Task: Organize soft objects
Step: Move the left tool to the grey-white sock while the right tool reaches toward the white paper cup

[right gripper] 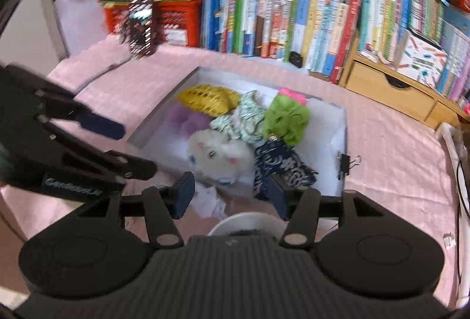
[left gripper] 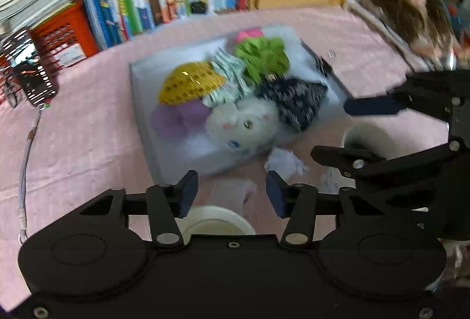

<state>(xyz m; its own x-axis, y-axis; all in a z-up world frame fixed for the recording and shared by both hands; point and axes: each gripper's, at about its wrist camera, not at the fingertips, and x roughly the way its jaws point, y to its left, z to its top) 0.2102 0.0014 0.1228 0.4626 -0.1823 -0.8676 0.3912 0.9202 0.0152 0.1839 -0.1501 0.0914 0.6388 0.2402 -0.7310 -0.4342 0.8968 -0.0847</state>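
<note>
Left wrist view: our left gripper (left gripper: 232, 195) hangs with jaws apart and nothing between them, above a white round cup (left gripper: 218, 220) on the pink tablecloth (left gripper: 76, 142). Ahead lies the shallow grey cardboard box (left gripper: 141, 101), already holding the white plush cat head (left gripper: 243, 125), gold sequin pouch (left gripper: 191, 82), green ruffled scrunchie (left gripper: 261, 54) and dark patterned cloth (left gripper: 293, 98). Just short of the box's near wall sits a crumpled white tissue (left gripper: 283, 161), nearest our right gripper (right gripper: 232, 195), which is also empty and open. We judge that gripper better placed for it.
</note>
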